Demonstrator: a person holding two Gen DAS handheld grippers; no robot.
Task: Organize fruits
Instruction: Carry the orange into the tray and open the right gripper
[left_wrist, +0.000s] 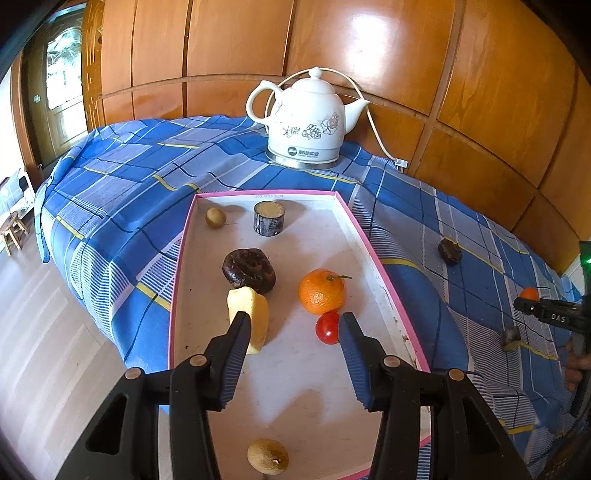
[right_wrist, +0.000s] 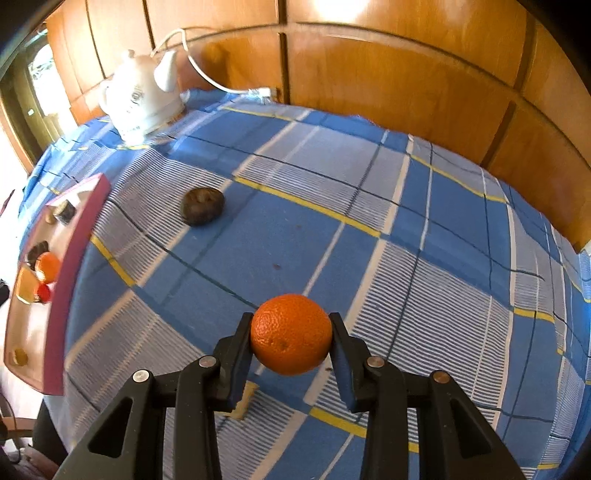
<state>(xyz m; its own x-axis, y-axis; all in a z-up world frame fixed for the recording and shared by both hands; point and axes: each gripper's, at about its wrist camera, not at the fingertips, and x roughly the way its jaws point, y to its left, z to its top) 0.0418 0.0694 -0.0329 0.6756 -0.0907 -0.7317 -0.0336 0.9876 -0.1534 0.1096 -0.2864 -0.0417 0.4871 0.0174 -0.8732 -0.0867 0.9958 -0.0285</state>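
My right gripper (right_wrist: 291, 325) is shut on an orange (right_wrist: 291, 334), held just above the blue checked cloth; the same gripper (left_wrist: 522, 304) with its orange (left_wrist: 529, 294) shows at the right edge of the left wrist view. My left gripper (left_wrist: 293, 325) hangs open over the pink-rimmed tray (left_wrist: 376, 254), nothing between its fingers. In the tray lie a stemmed orange (left_wrist: 322, 291), a red tomato (left_wrist: 327, 328), a yellow piece (left_wrist: 251, 314), a dark wrinkled fruit (left_wrist: 249, 268), a small brown fruit (left_wrist: 215, 217), a dark cylinder (left_wrist: 269, 218) and a tan fruit (left_wrist: 267, 456).
A white electric kettle (left_wrist: 306, 122) with its cord stands at the back by the wooden wall. A dark fruit (right_wrist: 202, 206) lies loose on the cloth right of the tray (right_wrist: 61, 295). A small pale chunk (right_wrist: 243, 404) lies under my right gripper. The table drops off at the left.
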